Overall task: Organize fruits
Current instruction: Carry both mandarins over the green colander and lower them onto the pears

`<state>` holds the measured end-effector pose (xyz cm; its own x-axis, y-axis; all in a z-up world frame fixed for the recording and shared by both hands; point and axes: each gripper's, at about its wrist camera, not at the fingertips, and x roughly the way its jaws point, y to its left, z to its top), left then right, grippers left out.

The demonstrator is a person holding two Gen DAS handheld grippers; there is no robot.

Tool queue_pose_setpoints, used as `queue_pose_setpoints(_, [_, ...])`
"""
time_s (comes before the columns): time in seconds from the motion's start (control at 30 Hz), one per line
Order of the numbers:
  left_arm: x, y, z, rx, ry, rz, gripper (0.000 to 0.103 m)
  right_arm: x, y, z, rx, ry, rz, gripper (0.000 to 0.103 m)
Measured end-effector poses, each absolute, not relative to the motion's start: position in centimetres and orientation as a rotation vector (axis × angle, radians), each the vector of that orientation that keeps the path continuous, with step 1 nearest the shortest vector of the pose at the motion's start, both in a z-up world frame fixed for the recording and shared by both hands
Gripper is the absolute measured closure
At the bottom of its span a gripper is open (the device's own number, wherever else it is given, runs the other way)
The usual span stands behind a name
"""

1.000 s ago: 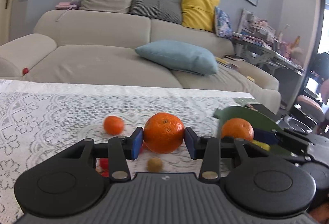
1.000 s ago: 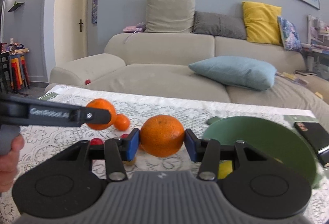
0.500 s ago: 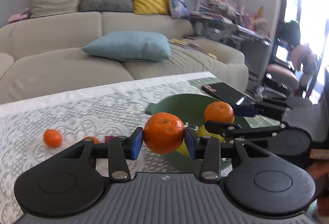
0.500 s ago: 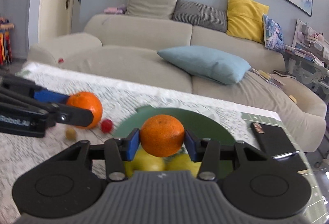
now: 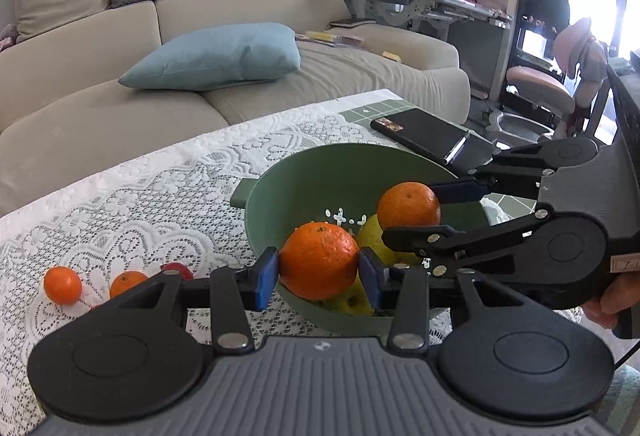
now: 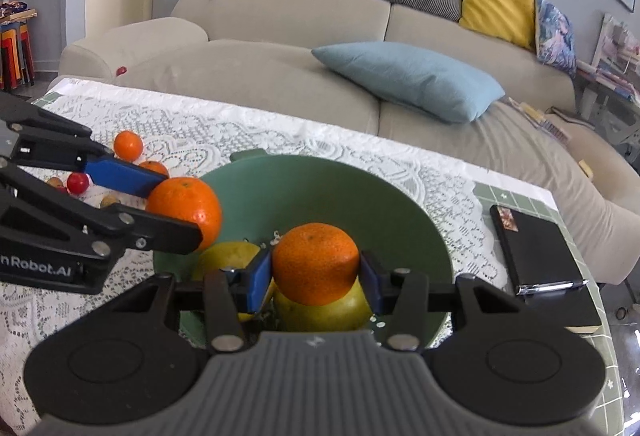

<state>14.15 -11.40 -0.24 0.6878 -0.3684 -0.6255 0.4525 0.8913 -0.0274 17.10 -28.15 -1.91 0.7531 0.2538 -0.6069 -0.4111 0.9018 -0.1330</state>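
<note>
My left gripper (image 5: 319, 273) is shut on an orange (image 5: 319, 260) and holds it over the near left rim of the green bowl (image 5: 320, 176). My right gripper (image 6: 316, 270) is shut on a second orange (image 6: 315, 263) above the bowl (image 6: 360, 204), just over the yellow-green fruits (image 6: 320, 310) lying inside. Each gripper shows in the other's view: the right gripper's orange (image 5: 409, 205) and the left gripper's orange (image 6: 186, 208). Two small tangerines (image 5: 63, 284) and a red fruit (image 5: 176, 268) lie on the lace tablecloth left of the bowl.
A black notebook with a pen (image 6: 540, 260) lies on the table to the right of the bowl. More small fruits (image 6: 128, 145) lie on the cloth to the left. A beige sofa with a blue cushion (image 6: 408, 80) stands behind the table.
Both grippers have moved right with their oranges, from above the cloth to over the green bowl. The right orange now hangs lower, close to the fruits in the bowl.
</note>
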Motion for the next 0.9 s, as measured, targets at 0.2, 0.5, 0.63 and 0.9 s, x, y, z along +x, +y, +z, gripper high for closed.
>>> queue_pose_setpoints(0.2, [14.9,-12.2,-0.8,0.162,0.675,-0.485,0.054,18.0,-28.5,-2.0,-0.274,0.634,0.375,0.058])
queue_pose_setpoints(0.5, [16.6,-12.2,-0.6,0.136,0.693,-0.471,0.054,19.1,-28.9,-1.6,-0.253,0.641,0.381,0.058])
queue_pose_setpoints(0.63, [17.5,-12.2,-0.8,0.127,0.701,-0.463,0.054,19.9,-29.0,-1.6,-0.251,0.658,0.379,0.058])
queue_pose_setpoints(0.9, [20.3,-11.2,-0.9,0.025,0.770,-0.500,0.054,22.1,-29.3,-1.6,-0.203,0.735,0.410,0.058])
